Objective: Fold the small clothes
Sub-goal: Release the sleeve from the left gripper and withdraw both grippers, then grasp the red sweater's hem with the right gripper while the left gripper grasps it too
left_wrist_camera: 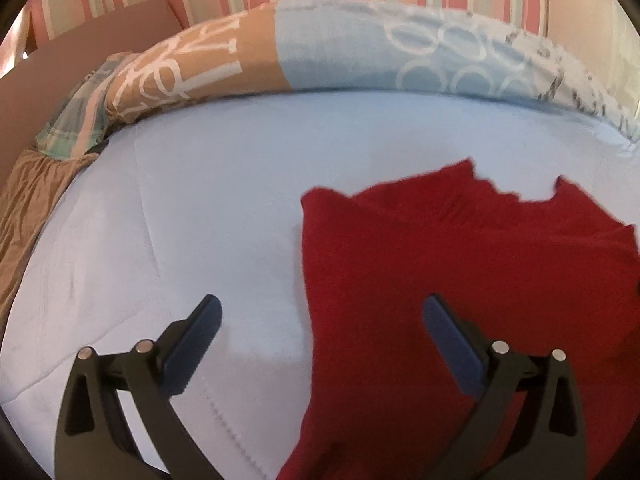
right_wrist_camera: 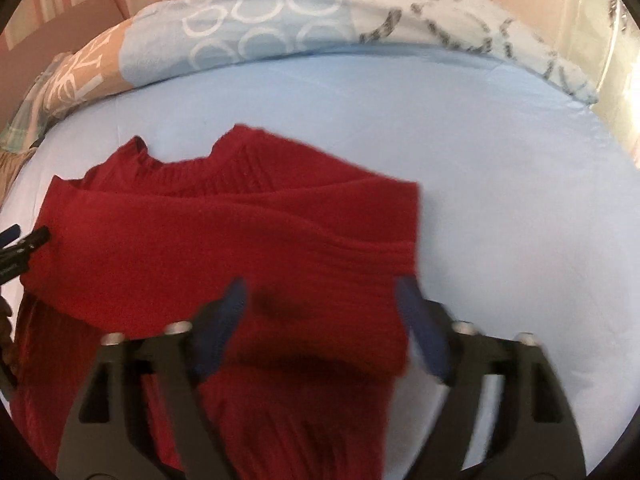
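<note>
Both grippers, left (left_wrist_camera: 322,316) and right (right_wrist_camera: 320,300), hover jaws wide over a red knit sweater (right_wrist_camera: 224,240), sleeves folded in.

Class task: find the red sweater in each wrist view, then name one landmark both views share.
Left wrist: red sweater fills the lower right.
Right wrist: it fills the lower left and centre.
Shared landmark: the patterned duvet rolled along the far edge.

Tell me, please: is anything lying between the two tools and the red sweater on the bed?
Nothing visible. The left tool is open over the sweater's left edge, and the right tool is open directly above it. Only the blue sheet surrounds it.
</note>
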Motion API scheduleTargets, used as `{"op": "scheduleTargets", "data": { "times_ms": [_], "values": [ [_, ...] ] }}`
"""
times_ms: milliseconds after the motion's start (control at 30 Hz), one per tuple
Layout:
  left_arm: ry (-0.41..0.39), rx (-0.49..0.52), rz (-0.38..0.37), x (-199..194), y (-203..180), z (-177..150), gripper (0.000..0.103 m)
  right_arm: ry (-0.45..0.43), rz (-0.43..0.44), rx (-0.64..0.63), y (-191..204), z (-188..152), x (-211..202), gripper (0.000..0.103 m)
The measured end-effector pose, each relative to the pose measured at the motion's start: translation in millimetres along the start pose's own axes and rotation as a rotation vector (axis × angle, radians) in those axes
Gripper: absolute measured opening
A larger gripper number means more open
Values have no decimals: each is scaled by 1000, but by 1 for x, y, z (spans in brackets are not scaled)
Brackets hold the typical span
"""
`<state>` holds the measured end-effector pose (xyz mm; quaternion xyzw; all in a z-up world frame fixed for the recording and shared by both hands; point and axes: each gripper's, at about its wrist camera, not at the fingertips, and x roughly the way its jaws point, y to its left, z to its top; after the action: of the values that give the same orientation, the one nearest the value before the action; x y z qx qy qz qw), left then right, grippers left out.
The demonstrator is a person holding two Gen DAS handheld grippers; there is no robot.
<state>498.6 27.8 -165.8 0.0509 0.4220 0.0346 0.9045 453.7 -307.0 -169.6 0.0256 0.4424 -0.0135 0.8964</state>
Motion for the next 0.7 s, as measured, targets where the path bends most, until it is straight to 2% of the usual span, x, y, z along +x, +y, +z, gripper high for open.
{"op": "scheduleTargets", "data": {
  "times_ms": [133, 267, 400, 533, 700],
  "values": [
    [-47, -1, -14, -43, 9, -4, 101, -57, 21, 10, -3, -11, -46, 100],
    [-88, -21, -21, -96, 25, -24, 101, -103, 20, 9, -8, -37, -97, 100],
    [-118, -40, -20, -147, 44, -60, 101, -153, 24, 15, -17, -73, -152, 100],
    [-122, -45, -7, -195, 56, -109, 101, -176, 35, 41, -27, -115, -200, 100],
    [-131, -41, 4, -241, 62, -166, 101, -166, 48, 44, -35, -173, -237, 98]
  ]
}}
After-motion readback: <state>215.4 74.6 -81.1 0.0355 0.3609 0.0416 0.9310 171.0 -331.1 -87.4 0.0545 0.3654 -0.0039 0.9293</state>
